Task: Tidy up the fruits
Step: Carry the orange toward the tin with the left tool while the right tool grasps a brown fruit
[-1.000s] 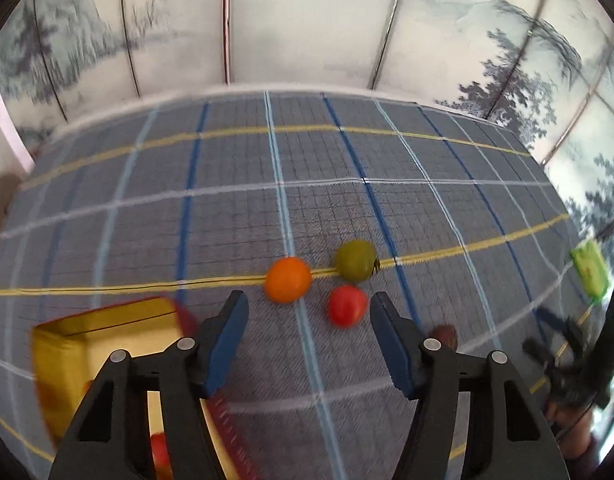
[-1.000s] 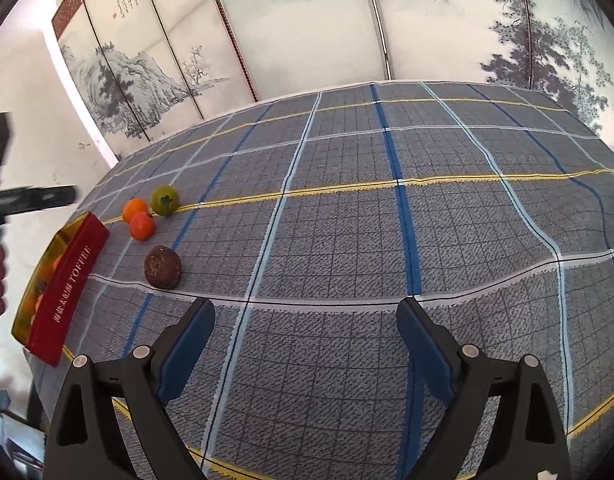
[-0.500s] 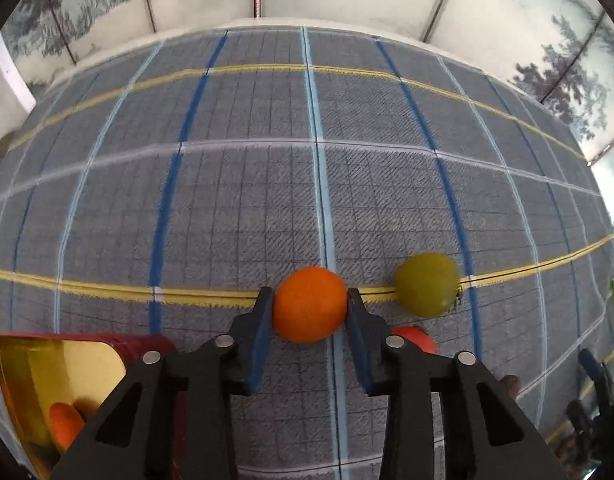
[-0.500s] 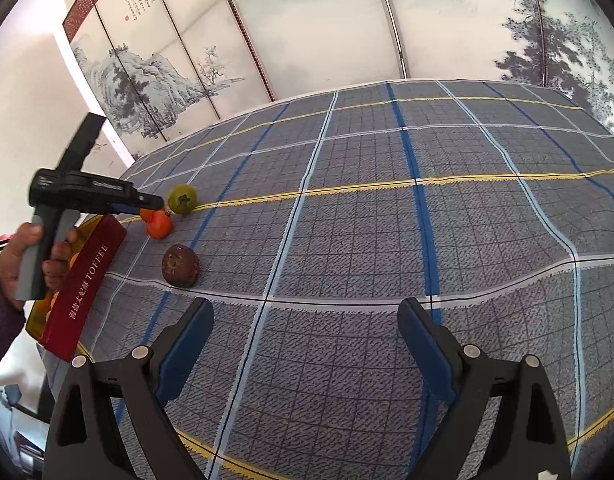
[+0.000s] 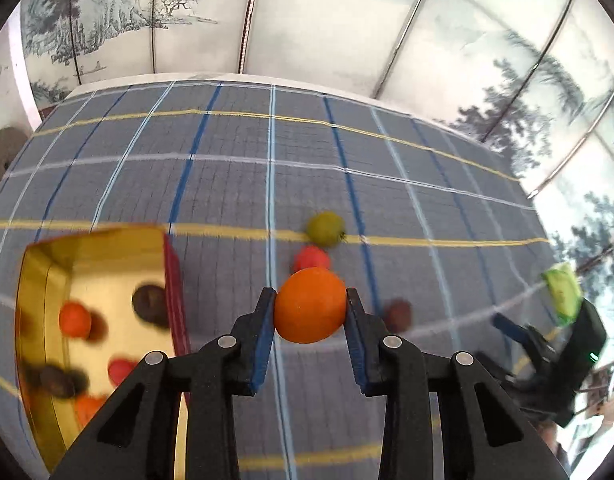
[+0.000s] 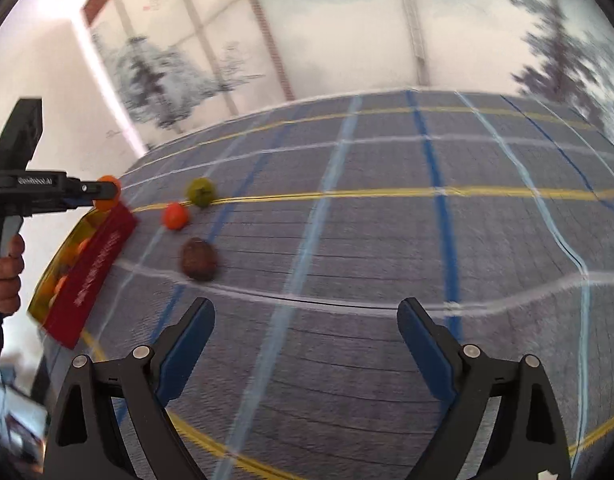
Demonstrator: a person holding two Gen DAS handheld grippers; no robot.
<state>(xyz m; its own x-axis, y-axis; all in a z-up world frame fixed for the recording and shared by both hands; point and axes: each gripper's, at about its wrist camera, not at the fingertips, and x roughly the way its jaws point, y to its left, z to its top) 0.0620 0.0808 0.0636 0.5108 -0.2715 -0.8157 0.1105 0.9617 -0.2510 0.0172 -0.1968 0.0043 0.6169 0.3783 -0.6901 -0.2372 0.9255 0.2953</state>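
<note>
My left gripper [image 5: 310, 316] is shut on an orange fruit [image 5: 310, 305] and holds it above the checked cloth, just right of the gold-lined red box [image 5: 107, 272]. The box holds several fruits. On the cloth lie a green fruit [image 5: 325, 228], a red fruit [image 5: 311, 258] and a brown fruit [image 5: 397, 312]. In the right wrist view my right gripper [image 6: 307, 340] is open and empty; the brown fruit [image 6: 199, 260], red fruit [image 6: 175, 215] and green fruit [image 6: 201, 191] lie ahead to its left. The left gripper [image 6: 101, 194] holds the orange fruit [image 6: 107, 204] over the box [image 6: 91, 268].
The checked grey-blue cloth [image 5: 267, 152] covers the table. A painted folding screen [image 5: 327, 20] stands behind it. The right gripper's body with a green tag [image 5: 563, 292] shows at the right edge of the left wrist view.
My left gripper closed on the orange fruit, lifted it off the cloth and moved back toward the box. The right gripper stayed open and shifted slightly.
</note>
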